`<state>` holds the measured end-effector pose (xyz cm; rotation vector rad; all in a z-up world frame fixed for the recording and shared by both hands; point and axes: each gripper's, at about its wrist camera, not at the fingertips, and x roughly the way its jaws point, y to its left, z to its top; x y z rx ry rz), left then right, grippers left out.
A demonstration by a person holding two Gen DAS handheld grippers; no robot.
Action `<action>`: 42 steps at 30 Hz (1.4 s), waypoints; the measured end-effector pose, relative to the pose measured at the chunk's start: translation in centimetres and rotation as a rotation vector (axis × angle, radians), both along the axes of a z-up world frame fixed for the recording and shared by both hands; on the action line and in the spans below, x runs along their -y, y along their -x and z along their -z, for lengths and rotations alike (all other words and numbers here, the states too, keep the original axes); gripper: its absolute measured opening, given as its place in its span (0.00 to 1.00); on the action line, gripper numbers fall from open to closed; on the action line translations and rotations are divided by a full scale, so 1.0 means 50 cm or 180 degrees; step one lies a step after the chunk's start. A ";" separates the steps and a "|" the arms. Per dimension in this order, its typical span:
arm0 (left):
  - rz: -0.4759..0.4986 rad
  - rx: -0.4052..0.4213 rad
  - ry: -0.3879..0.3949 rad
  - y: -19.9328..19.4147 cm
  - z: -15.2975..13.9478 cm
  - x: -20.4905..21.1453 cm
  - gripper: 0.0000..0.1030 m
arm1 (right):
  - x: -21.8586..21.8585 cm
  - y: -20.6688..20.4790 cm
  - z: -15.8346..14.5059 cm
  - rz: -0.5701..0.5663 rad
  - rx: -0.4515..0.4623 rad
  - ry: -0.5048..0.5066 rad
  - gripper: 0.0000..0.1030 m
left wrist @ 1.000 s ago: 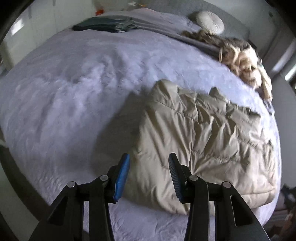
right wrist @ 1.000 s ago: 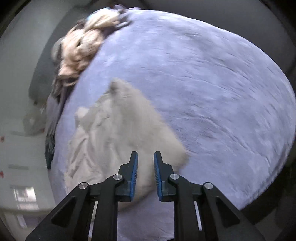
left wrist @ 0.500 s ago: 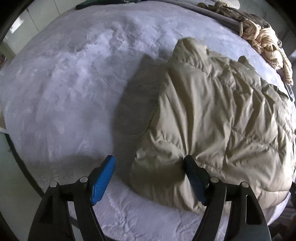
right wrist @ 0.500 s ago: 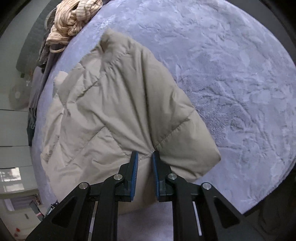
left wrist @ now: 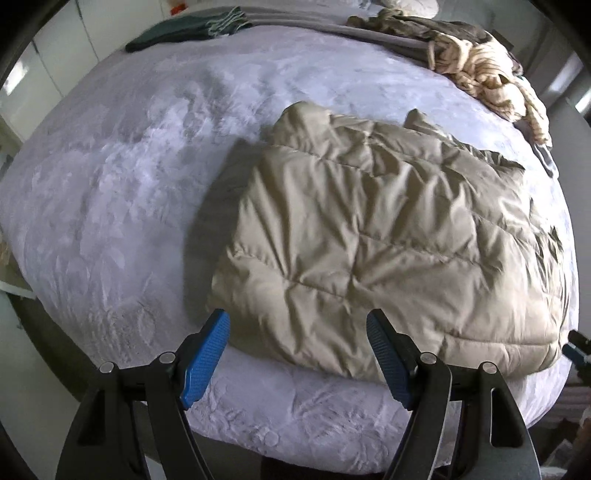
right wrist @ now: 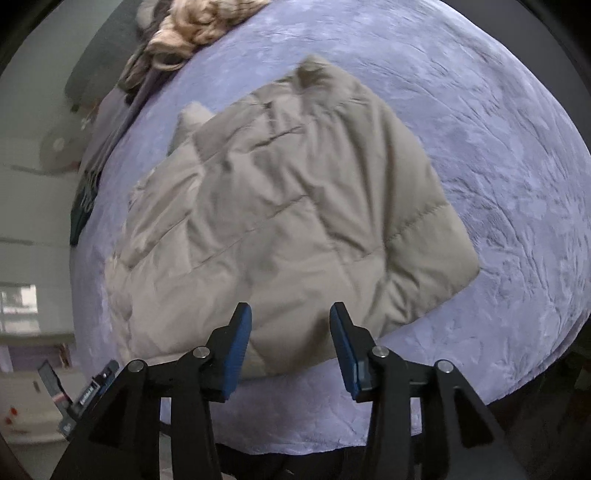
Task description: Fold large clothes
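Lying folded on the near part of a pale lilac plush bedspread (left wrist: 122, 206): a beige quilted puffer jacket (left wrist: 369, 236), collar toward the far side. Hovering over its near left corner, the left gripper (left wrist: 297, 354), blue-padded jaws spread wide, gripping nothing. Hanging above the near edge in the right wrist view, the right gripper (right wrist: 290, 341), jaws having just been opening, parted, nothing pressed between. Sitting at the far right edge, a cream chunky knit heap (left wrist: 491, 77); lying far left, a dark green folded garment (left wrist: 184, 31).
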<state>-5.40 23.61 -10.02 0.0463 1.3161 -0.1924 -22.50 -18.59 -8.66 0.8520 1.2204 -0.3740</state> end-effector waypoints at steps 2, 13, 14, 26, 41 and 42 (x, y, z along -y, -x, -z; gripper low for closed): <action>0.0015 0.0021 -0.0054 0.010 -0.006 0.008 0.98 | -0.010 -0.003 -0.010 -0.0094 0.0028 0.0020 0.49; 0.0058 0.0064 -0.0224 0.086 -0.031 0.023 1.00 | -0.034 0.049 -0.010 -0.0299 0.0004 -0.0043 0.61; 0.0074 0.0066 -0.0229 0.088 -0.035 0.022 1.00 | -0.038 0.055 -0.007 -0.0300 -0.0008 -0.0066 0.61; 0.0320 0.0094 -0.0271 0.043 -0.040 0.013 1.00 | -0.080 0.042 0.003 -0.0185 -0.0037 -0.0108 0.67; 0.0625 -0.0045 -0.0215 -0.154 0.014 -0.071 1.00 | -0.264 -0.181 0.016 -0.0363 0.0046 0.0025 0.90; 0.0622 -0.0056 -0.0221 -0.163 0.020 -0.074 1.00 | -0.273 -0.190 0.017 -0.0364 0.0039 0.0032 0.90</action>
